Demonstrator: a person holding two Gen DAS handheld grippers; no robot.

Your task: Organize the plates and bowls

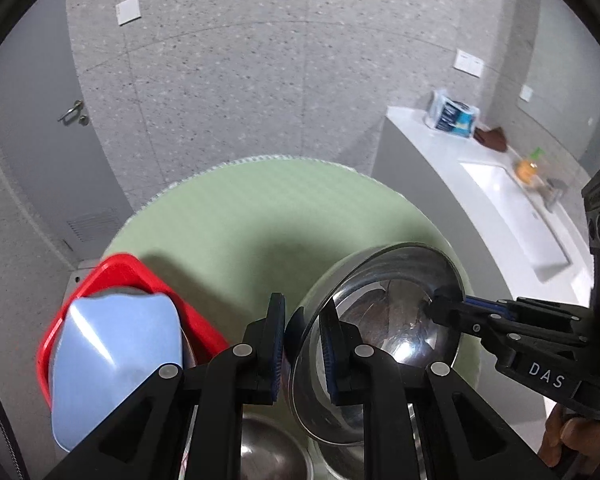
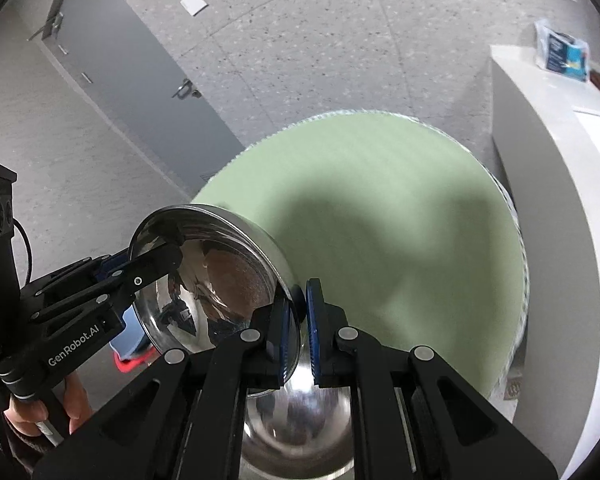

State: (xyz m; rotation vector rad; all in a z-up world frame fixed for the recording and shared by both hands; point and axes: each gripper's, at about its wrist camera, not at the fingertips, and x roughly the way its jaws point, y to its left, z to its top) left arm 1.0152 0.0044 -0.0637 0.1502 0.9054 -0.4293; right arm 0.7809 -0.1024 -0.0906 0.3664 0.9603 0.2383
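Observation:
A shiny steel bowl (image 1: 396, 312) is held tilted above the round green table (image 1: 260, 216), gripped on opposite rims by both grippers. My left gripper (image 1: 304, 348) is shut on its near rim; in the right wrist view it (image 2: 168, 252) reaches in from the left. My right gripper (image 2: 298, 328) is shut on the bowl's (image 2: 220, 284) right rim; in the left wrist view it (image 1: 444, 304) reaches in from the right. A second steel bowl (image 2: 300, 424) sits below. A blue plate (image 1: 116, 364) leans in a red bin (image 1: 116, 272).
A white counter with a sink (image 1: 516, 208) stands right of the table, holding a blue packet (image 1: 452, 114) and a bottle (image 1: 526, 168). A grey door (image 2: 140, 80) and tiled wall lie behind the green table (image 2: 400, 220).

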